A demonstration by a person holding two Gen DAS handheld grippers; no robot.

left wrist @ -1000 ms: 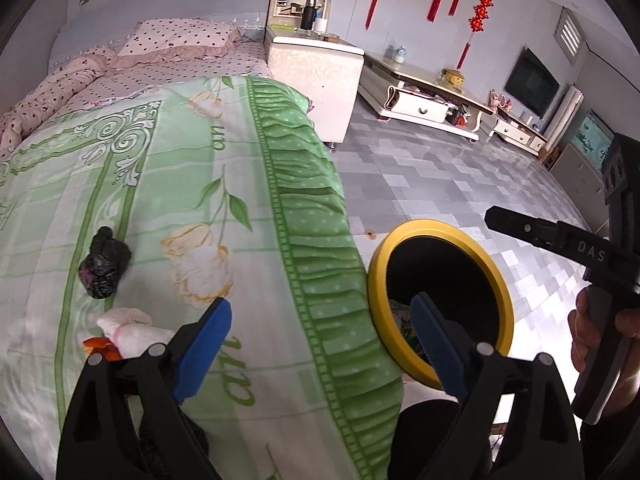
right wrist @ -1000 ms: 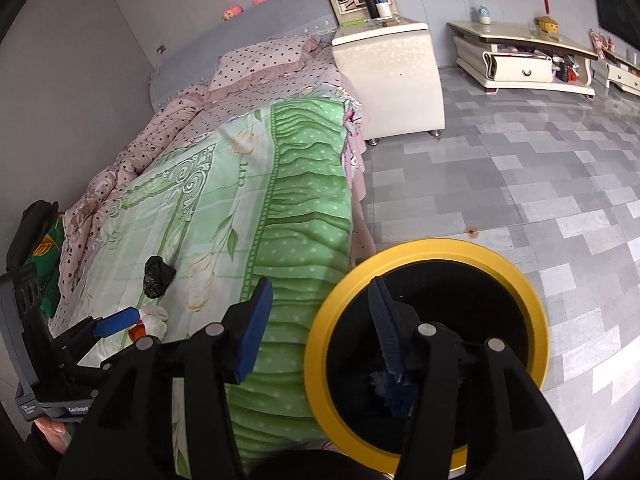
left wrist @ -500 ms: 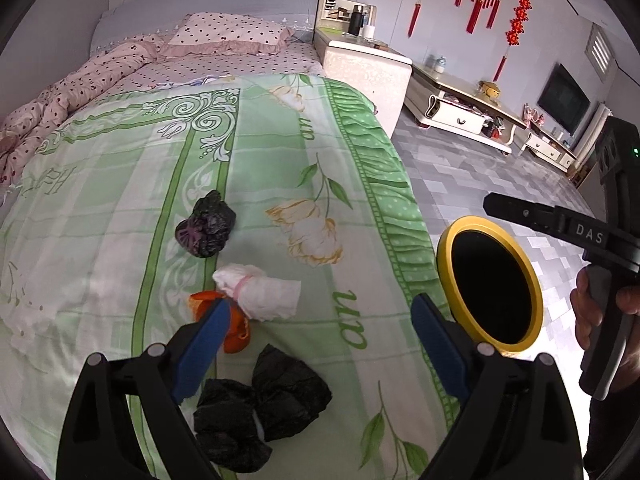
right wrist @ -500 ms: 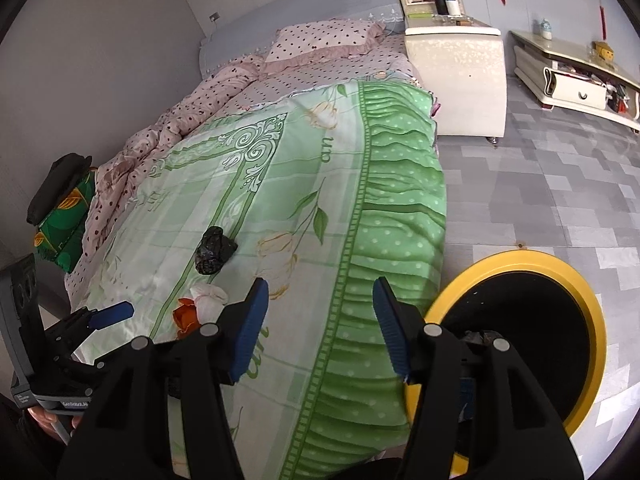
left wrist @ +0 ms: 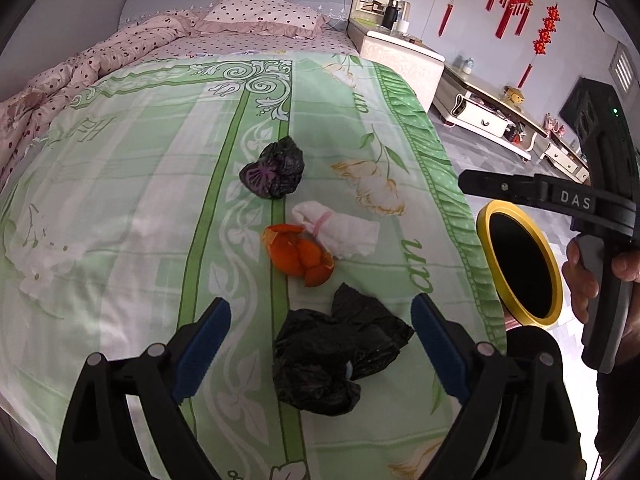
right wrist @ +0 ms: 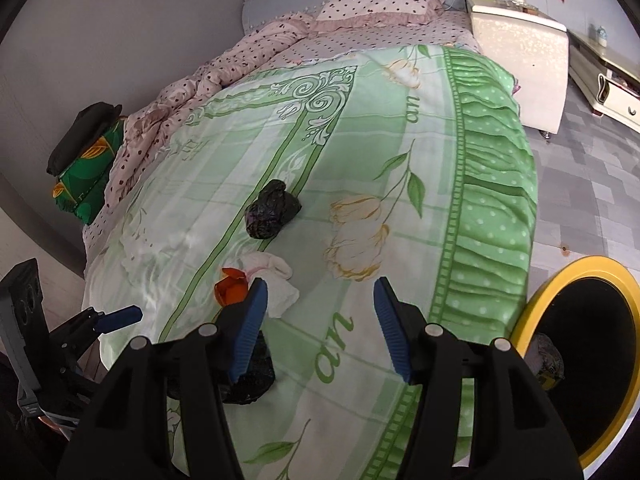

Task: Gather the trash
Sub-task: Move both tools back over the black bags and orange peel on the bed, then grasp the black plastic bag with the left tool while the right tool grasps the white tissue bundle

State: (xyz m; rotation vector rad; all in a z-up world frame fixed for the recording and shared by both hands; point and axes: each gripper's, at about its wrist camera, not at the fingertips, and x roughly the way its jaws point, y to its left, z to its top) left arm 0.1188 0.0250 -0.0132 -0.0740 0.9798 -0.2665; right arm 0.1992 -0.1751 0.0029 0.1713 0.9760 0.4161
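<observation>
Left wrist: black bag [left wrist: 340, 354] between parted jaws.

Hidden and cut-off bits, both wrist views

Ahead of the right gripper [right wrist: 318, 320], its left finger [right wrist: 248, 328] covers part of the crumpled black bag [right wrist: 256, 376], the white tissue wad [right wrist: 276, 280] and the orange peel [right wrist: 230, 290]; we can't tell what the dark lump inside the yellow-rimmed bin [right wrist: 532, 320] to its right is, and the frame edge clips that bin. In the left wrist view, we see the right gripper's body covering the bin's upper rim; the hand [left wrist: 600, 280] holding it is cut off at the frame edge. Items on the nightstand [left wrist: 400, 52] far ahead are too small to name.
</observation>
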